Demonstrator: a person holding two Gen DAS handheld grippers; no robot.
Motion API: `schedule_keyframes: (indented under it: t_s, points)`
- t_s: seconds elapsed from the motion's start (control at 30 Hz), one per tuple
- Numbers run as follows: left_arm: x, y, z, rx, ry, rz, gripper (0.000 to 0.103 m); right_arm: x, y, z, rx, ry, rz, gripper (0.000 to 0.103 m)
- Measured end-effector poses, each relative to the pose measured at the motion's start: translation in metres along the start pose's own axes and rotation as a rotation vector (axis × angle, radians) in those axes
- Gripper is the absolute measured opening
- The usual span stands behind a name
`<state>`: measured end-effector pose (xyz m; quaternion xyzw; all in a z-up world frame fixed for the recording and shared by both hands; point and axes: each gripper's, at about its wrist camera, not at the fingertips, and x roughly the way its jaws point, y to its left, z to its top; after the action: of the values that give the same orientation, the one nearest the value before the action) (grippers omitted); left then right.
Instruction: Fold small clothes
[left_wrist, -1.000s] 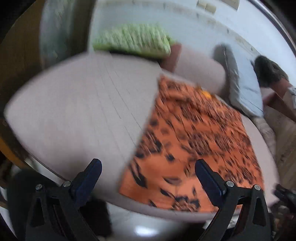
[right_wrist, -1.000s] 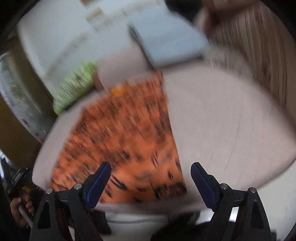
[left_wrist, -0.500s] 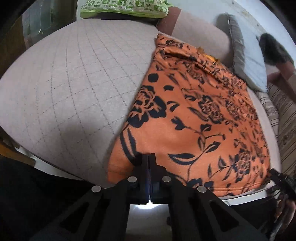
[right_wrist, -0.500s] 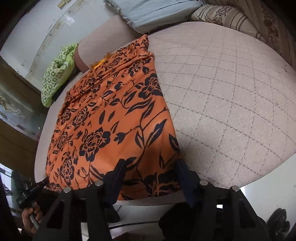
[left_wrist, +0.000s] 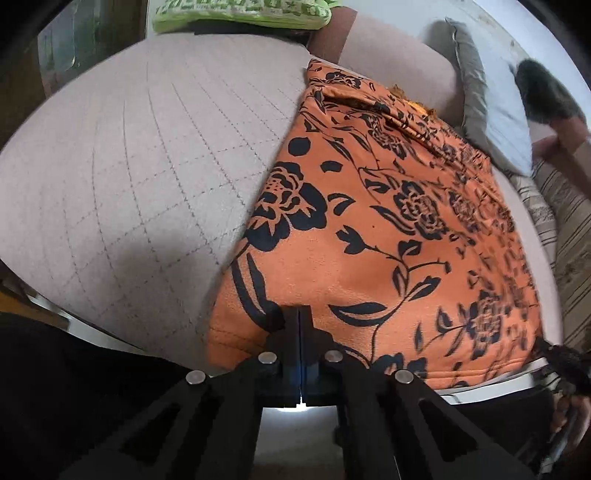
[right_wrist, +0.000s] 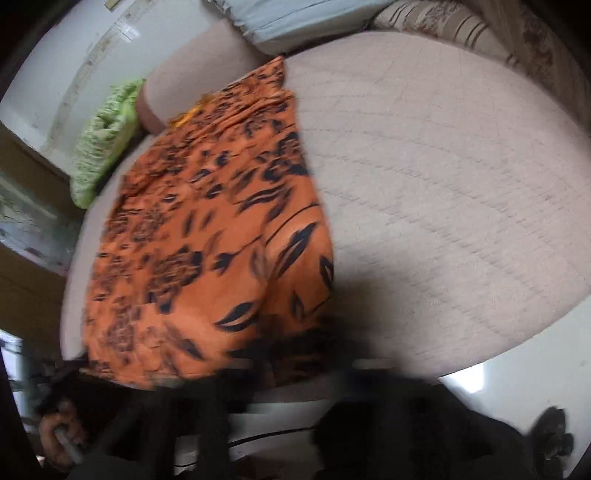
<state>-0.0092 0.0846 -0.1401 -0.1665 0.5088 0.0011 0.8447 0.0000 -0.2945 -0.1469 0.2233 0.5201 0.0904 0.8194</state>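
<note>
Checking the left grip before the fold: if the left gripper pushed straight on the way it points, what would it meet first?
The orange black-flowered garment; the left gripper is already shut on its near hem, the quilted beige cushion probably underneath.

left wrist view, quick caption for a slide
Left gripper shut on the near hem of an orange floral garment spread on a quilted beige cushion.

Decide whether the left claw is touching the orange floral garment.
Touching. The left wrist view shows the left claw shut on the near hem of the orange floral garment.
</note>
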Motion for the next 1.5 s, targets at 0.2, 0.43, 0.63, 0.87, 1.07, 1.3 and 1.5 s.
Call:
schedule_keyframes:
  t_s: [0.2,0.43,0.63,0.87,1.07,1.3,1.5]
  points:
    - [-0.027,0.013,0.009,-0.076,-0.075,-0.134,0.0,-0.024,-0.01,0.007,0.091,-0.041,0.188,0.014]
    - [-0.032,0.029,0.016,-0.108,-0.093,-0.141,0.0,-0.05,-0.021,0.03,0.149,-0.129,0.299,0.014]
    - [-0.016,0.032,0.007,-0.116,-0.004,-0.135,0.024,-0.031,-0.035,0.019,0.199,-0.102,0.301,0.017]
    - [-0.004,0.017,0.004,-0.055,0.054,-0.132,0.024,-0.024,-0.042,0.015,0.192,-0.107,0.303,0.02]
    - [-0.047,0.028,0.0,-0.059,-0.095,-0.042,0.06,-0.045,-0.044,0.013,0.178,-0.16,0.24,0.063]
    - [-0.01,0.016,0.007,0.024,0.02,-0.007,0.057,-0.045,-0.046,0.02,0.169,-0.173,0.209,0.083]
    - [-0.004,0.026,0.007,-0.05,0.066,-0.056,0.006,-0.006,-0.02,0.015,0.034,-0.008,0.139,0.033]
